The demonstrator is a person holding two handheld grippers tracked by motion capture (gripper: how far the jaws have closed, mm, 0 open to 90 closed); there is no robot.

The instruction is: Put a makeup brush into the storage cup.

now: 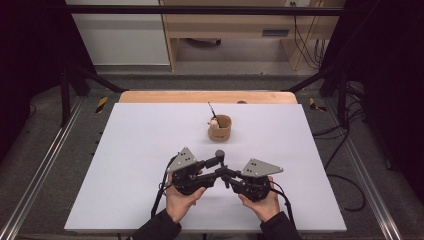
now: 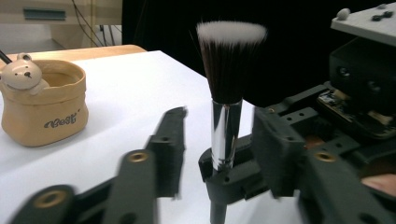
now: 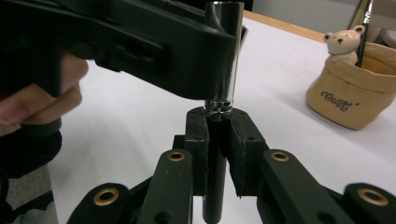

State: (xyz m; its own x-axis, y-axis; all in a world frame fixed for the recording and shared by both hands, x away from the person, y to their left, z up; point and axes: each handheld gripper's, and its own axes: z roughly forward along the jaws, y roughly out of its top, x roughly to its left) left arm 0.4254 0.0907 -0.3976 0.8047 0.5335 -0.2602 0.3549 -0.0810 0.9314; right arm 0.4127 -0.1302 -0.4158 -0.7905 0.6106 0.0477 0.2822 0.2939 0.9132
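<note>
Looking down from the high view: left tool (image 1: 212, 165) and right tool (image 1: 226, 176) meet over the white bench (image 1: 140, 145), near the cup (image 1: 220, 127). Left gripper view: jaws released, apart either side of the upright makeup brush (image 2: 226, 93). Right gripper view: right tool (image 3: 217, 140) clenched on the brush's black handle.

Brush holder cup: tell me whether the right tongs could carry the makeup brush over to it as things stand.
Probably yes. The right tongs clamp the makeup brush by its handle, upright, while the left tongs stand open around it. Bare white table lies between them and the cup; one thin brush already leans inside.
</note>
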